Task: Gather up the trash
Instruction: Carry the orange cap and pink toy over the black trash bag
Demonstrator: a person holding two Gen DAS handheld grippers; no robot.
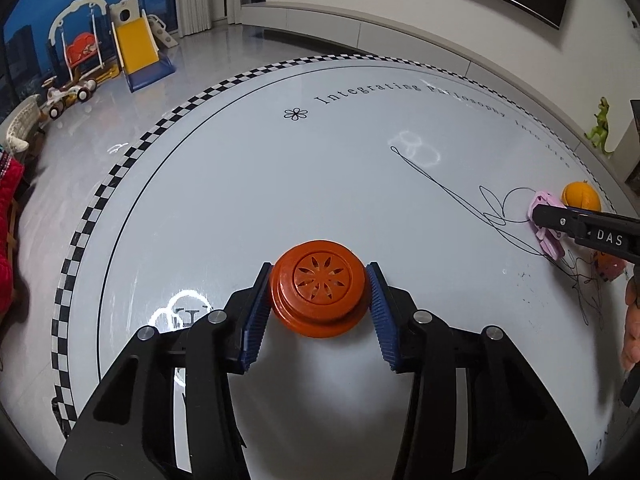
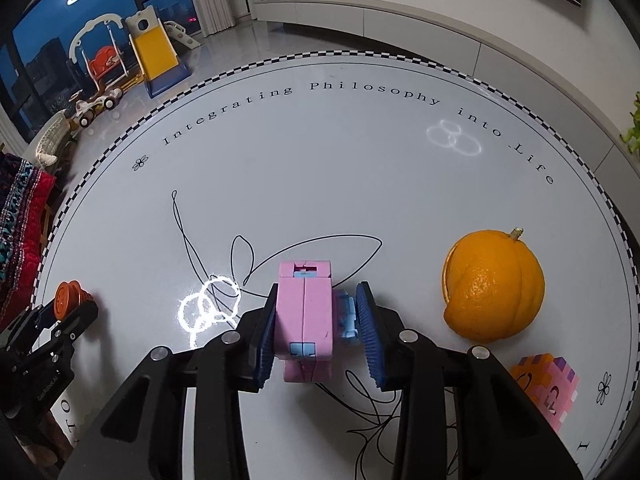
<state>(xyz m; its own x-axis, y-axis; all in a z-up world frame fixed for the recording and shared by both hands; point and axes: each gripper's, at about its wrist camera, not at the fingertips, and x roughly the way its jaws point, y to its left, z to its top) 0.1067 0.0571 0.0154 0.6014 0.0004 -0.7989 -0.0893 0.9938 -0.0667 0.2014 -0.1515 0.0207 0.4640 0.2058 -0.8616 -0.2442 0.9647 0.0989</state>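
Observation:
An orange round cap [image 1: 320,292] with a flower-shaped cut-out lies on the white round table [image 1: 280,184], and my left gripper [image 1: 319,269] is shut on it, a blue pad pressing each side. In the right wrist view that cap [image 2: 66,300] shows at the far left. My right gripper [image 2: 319,288] is shut on a pink toy block [image 2: 306,312] with light blue parts; the left pad is on the pink body, the right pad on a blue piece. An orange peel [image 2: 494,284] shaped like a half fruit rests to the right of it.
Loose black thread [image 2: 304,244] loops over the table [image 2: 320,160] around the pink toy. A pink and orange brick figure [image 2: 548,388] lies at the near right. A hand [image 1: 632,320] shows at the right edge. Children's play equipment [image 1: 136,52] stands on the floor beyond.

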